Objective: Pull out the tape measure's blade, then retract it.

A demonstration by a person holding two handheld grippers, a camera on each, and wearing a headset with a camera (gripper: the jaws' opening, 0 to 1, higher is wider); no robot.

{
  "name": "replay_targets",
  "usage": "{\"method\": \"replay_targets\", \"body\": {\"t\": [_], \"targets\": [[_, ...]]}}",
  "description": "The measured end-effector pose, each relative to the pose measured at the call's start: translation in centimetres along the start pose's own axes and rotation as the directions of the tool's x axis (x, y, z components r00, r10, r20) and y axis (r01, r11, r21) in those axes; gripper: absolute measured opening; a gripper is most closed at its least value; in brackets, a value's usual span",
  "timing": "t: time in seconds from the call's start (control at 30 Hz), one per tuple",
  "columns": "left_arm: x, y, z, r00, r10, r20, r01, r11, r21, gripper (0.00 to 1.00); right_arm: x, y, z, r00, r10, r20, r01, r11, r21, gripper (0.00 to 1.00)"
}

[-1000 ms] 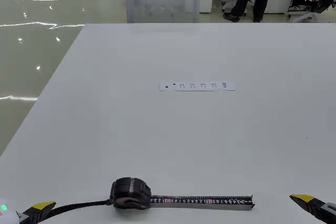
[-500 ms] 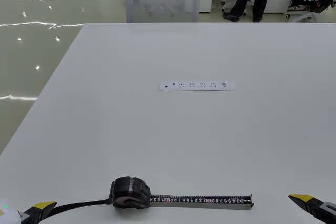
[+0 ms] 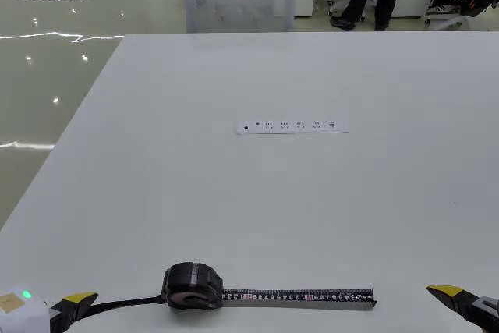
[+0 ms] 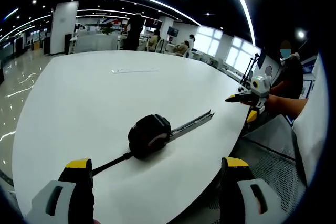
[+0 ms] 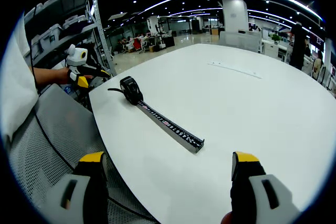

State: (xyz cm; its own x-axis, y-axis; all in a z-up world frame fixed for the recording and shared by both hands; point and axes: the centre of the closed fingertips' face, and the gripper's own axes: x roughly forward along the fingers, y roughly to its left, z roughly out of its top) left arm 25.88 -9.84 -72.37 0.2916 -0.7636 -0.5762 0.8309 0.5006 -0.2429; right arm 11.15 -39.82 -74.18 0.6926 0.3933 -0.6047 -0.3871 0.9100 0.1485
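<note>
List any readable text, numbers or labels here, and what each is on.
Tape measure blade: printed scale numerals, too small to read.
Tape measure case: no legible label.
Power strip: socket symbols only, no readable words.
Nothing here can be quoted reliably.

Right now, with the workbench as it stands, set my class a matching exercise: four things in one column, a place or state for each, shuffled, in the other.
1 black round tape measure case
2 white flat power strip
3 grey mesh office chair
4 yellow-tipped left gripper

A beyond the white table's far edge
B open, holding nothing
C mid-table
D near edge, blade pulled out

Pairs: 1-D, 2-C, 3-A, 4-B
</note>
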Motion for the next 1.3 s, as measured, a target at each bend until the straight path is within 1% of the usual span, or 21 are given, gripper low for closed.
{"method": "replay_targets", "body": {"t": [0.17,0.37,0.53,0.6,0.67,0.73,0.8,0.9,1.13,1.3], "targets": [[0.5,-0.2,0.7,1.0,0.001,0.002,-0.001,1.0,-0.004,0.98,0.0,0.0,0.0,1.0,0.001,0.001,-0.001,1.0,-0.001,1.0],[1.2,-0.1,1.4,0.9997,0.024,0.008,-0.024,1.0,-0.004,0.97,0.0,0.0,-0.1,1.0,0.003,0.004,-0.003,1.0,0.003,1.0],[2.0,-0.6,1.9,0.9999,0.017,0.002,-0.017,1.0,-0.002,0.96,0.0,0.0,-0.2,1.0,0.002,0.005,-0.002,1.0,0.004,1.0],[2.4,-0.5,2.0,0.9996,0.027,-0.006,-0.027,1.0,-0.015,0.96,-0.1,-0.1,-0.1,1.0,0.0,0.007,0.0,1.0,0.003,1.0],[2.6,-0.6,2.2,0.9996,0.027,-0.003,-0.027,0.999,-0.032,0.96,-0.1,-0.1,-0.1,1.0,-0.002,0.009,0.002,1.0,0.004,1.0],[2.8,-0.6,2.4,0.9996,0.028,0.0,-0.028,0.999,-0.035,0.96,-0.1,-0.2,-0.1,1.0,-0.002,0.009,0.002,1.0,0.004,1.0],[3.1,-0.5,2.4,0.9993,0.035,-0.008,-0.035,0.999,-0.038,0.95,-0.1,-0.2,0.0,1.0,-0.002,0.01,0.002,1.0,0.004,1.0],[3.4,-0.7,3.0,0.9992,0.041,0.004,-0.041,0.998,-0.05,0.94,-0.1,-0.3,0.0,0.9999,-0.004,0.012,0.004,1.0,0.002,1.0],[4.6,-0.9,3.4,0.9986,0.053,0.0,-0.053,0.997,-0.057,0.93,-0.1,-0.5,0.4,0.9997,-0.008,0.024,0.008,1.0,-0.003,1.0],[5.4,-0.9,3.4,0.9979,0.065,-0.002,-0.064,0.995,-0.081,0.93,0.0,-0.5,0.3,0.9997,-0.005,0.024,0.006,1.0,-0.002,1.0]]}}
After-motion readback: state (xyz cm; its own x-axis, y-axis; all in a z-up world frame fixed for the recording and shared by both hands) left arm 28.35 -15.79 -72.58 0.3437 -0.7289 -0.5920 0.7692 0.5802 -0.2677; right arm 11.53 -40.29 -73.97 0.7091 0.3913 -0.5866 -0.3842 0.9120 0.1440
